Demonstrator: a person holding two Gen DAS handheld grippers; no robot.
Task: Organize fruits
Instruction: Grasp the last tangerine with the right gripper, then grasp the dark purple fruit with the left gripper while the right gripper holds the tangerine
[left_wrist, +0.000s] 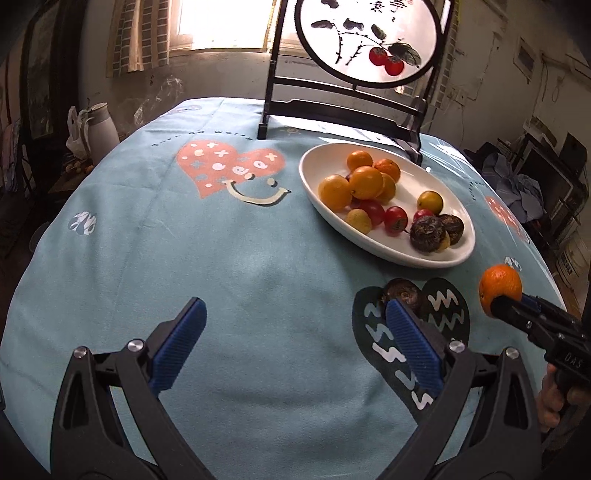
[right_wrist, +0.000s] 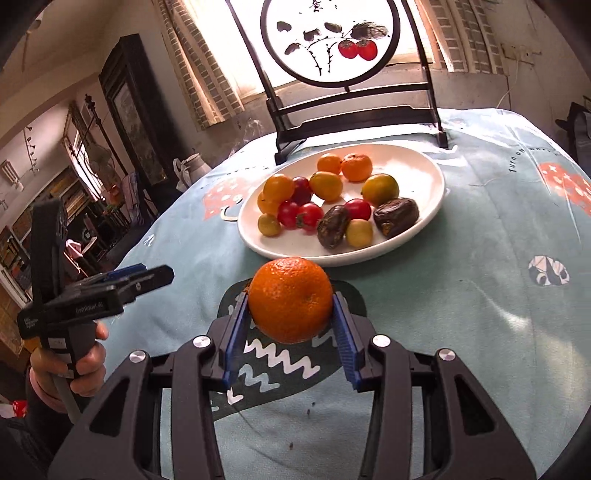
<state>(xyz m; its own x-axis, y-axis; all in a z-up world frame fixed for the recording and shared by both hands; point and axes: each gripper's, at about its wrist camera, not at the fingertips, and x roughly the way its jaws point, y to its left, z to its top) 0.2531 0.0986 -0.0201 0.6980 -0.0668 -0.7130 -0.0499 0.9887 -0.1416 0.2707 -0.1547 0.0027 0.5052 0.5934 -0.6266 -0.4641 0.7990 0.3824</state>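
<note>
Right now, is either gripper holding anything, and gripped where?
The right gripper holds the mandarin, blue pads clamped on its opposite sides around the middle, above the tablecloth. The left gripper is open and holds nothing.

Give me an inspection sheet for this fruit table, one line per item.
Surface: teal tablecloth with heart prints.
Job's things: white plate holding small fruits; tangerine off the plate; dark fruit on the cloth.
Clutter: painted screen stand behind the plate.
Grippers: right hand-held gripper shut on tangerine; left hand-held gripper open, empty.
Cables: nothing seen on the table.
Surroundings: window, white jug, dark cabinet.
</note>
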